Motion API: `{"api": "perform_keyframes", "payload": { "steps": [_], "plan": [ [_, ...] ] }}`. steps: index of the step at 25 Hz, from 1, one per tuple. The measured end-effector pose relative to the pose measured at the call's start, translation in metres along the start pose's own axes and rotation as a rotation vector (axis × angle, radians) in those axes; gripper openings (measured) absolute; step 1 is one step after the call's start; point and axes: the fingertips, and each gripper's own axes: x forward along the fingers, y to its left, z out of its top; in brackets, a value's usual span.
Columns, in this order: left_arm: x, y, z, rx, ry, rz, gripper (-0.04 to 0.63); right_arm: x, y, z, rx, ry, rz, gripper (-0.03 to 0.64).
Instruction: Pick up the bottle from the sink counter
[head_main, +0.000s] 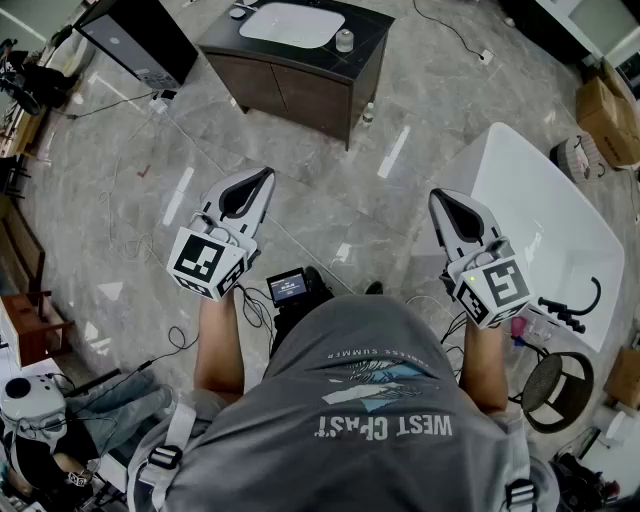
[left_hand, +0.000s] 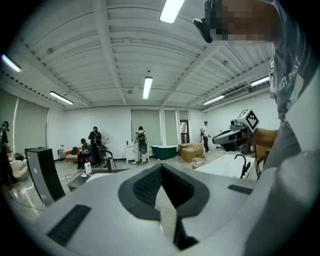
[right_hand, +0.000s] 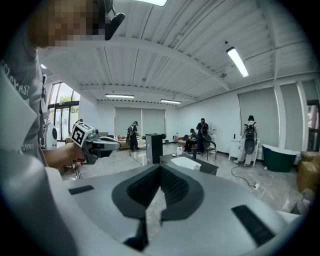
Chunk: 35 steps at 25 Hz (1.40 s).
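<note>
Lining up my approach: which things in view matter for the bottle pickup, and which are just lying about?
Job: bottle, sink counter, left gripper, right gripper.

Lying about: bathtub, cardboard boxes, small floor bottle, black box.

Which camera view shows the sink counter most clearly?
The head view: the sink counter appears from above with its white basin. The right gripper view shows it low and slanted; the left gripper view shows only a corner beyond the left tool.
</note>
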Motion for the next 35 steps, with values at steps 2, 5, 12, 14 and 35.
{"api": "perform_keyframes", "payload": {
  "steps": [2,5,12,14,35],
  "plan": [
    [0.0,0.004,0.001,0.001,0.001,-0.003,0.003,0.004,0.001,0.003,0.001,0.0,-0.002,-0.005],
    [0.001,0.011,0.002,0.0,0.002,-0.008,0.003,0.011,0.001,0.005,0.003,0.002,-0.007,-0.005],
    [-0.002,0.031,-0.006,-0.006,0.005,-0.024,0.003,0.029,0.007,0.007,0.008,0.007,-0.025,-0.005],
    [-0.003,0.038,-0.008,-0.011,0.005,-0.029,0.003,0.036,0.007,0.007,0.012,0.008,-0.036,-0.005],
    [0.041,0.061,-0.024,-0.026,0.023,-0.096,0.003,0.074,-0.047,0.008,0.109,-0.036,-0.136,-0.003]
  ]
}}
